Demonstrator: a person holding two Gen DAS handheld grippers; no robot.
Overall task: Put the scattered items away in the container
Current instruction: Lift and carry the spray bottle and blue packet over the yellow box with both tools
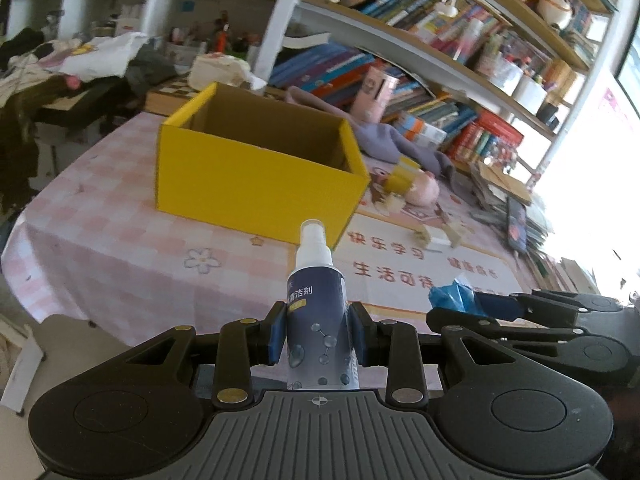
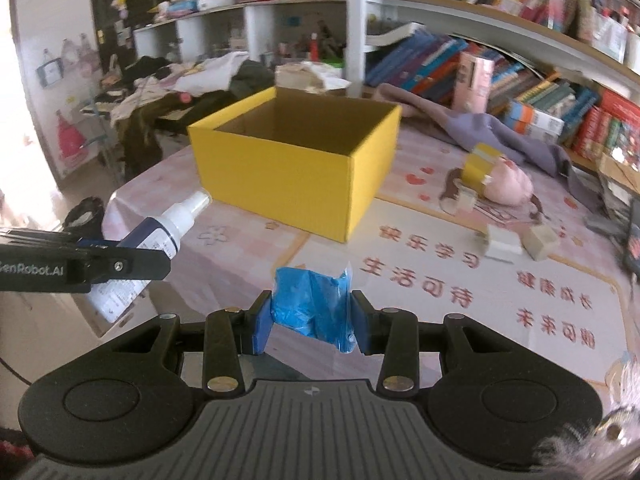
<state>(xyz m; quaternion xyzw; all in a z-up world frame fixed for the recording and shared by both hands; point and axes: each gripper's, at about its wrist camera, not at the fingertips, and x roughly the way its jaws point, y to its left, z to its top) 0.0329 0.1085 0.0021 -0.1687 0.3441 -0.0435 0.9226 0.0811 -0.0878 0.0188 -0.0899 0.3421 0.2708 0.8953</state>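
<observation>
My left gripper point(image 1: 318, 334) is shut on a dark blue spray bottle point(image 1: 318, 300) with a white cap, held above the table's near edge and short of the open yellow box point(image 1: 256, 184). My right gripper point(image 2: 311, 324) is shut on a crumpled blue plastic bag point(image 2: 314, 306), also held in front of the yellow box point(image 2: 288, 176). The right gripper with the bag point(image 1: 456, 296) shows at the right in the left wrist view. The left gripper holding the bottle point(image 2: 160, 236) shows at the left in the right wrist view. I cannot see the box's floor.
The table has a pink checked cloth point(image 1: 120, 240). Right of the box lie a pink doll with a yellow roll point(image 2: 492, 176), small beige and white blocks point(image 2: 516, 240) and a purple cloth point(image 2: 480, 128). Bookshelves point(image 2: 540, 80) stand behind, and clothes are piled at the far left point(image 2: 160, 84).
</observation>
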